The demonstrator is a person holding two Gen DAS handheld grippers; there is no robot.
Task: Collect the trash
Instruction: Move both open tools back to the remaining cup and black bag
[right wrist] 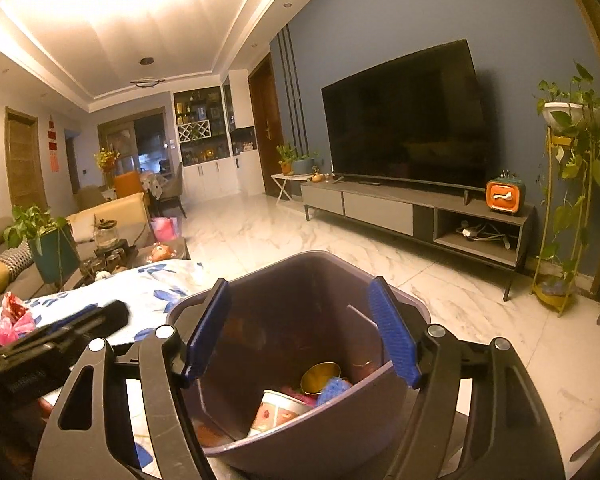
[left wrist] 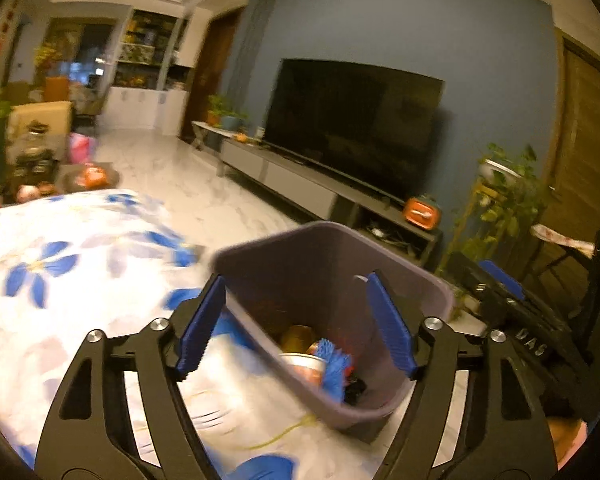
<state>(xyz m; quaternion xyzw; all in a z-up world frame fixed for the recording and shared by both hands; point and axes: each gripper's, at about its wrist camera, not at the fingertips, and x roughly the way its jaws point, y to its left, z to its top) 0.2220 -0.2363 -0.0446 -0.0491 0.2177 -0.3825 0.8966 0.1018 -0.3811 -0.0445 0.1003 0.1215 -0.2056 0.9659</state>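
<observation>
Hovering over a grey trash bin point(right wrist: 300, 432), the right hand-held gripper point(right wrist: 300, 328) has its blue pads spread wide with nothing pressed between them. Inside the bin lie a printed paper cup point(right wrist: 278, 412), a gold can point(right wrist: 320, 376) and a blue spiky piece point(right wrist: 332, 388). The left hand-held gripper point(left wrist: 296, 320) also stands open and empty above the same bin, at the edge of a surface covered by a white cloth with blue flowers point(left wrist: 60, 264); white letters on the other tool look like "DAS". Farther off, a television point(right wrist: 408, 120) stands on a low cabinet point(right wrist: 380, 208) beside an orange retro-style box point(right wrist: 504, 196).
</observation>
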